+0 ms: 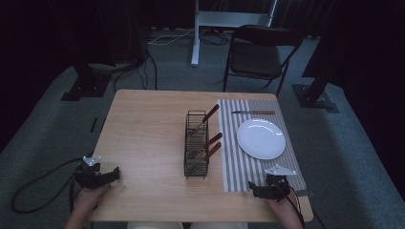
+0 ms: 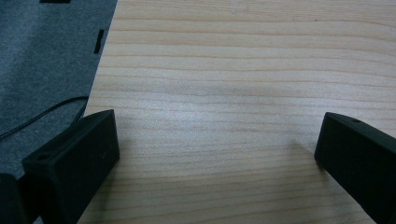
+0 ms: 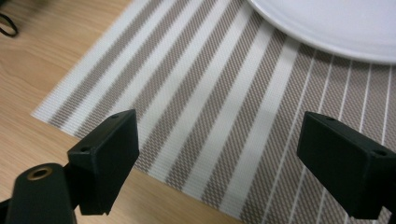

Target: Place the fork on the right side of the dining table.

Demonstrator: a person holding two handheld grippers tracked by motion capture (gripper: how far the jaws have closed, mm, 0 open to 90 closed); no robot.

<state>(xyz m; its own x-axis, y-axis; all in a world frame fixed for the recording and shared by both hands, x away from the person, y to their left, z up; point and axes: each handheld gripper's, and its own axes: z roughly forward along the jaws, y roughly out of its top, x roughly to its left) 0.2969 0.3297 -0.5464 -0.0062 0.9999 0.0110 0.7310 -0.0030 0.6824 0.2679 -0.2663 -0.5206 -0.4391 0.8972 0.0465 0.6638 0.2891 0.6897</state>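
Right gripper (image 1: 256,191), fingers wide, hovers over the striped placemat (image 3: 210,107), near the white plate (image 1: 261,138). Left gripper (image 1: 111,175), fingers wide, rests over bare table (image 2: 243,84).

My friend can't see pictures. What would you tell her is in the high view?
A wooden table holds a black wire basket with wooden-handled cutlery standing in it, beside a striped placemat with a white plate and a knife. A person's hands hold the left tongs and right tongs at the near edge, both open.
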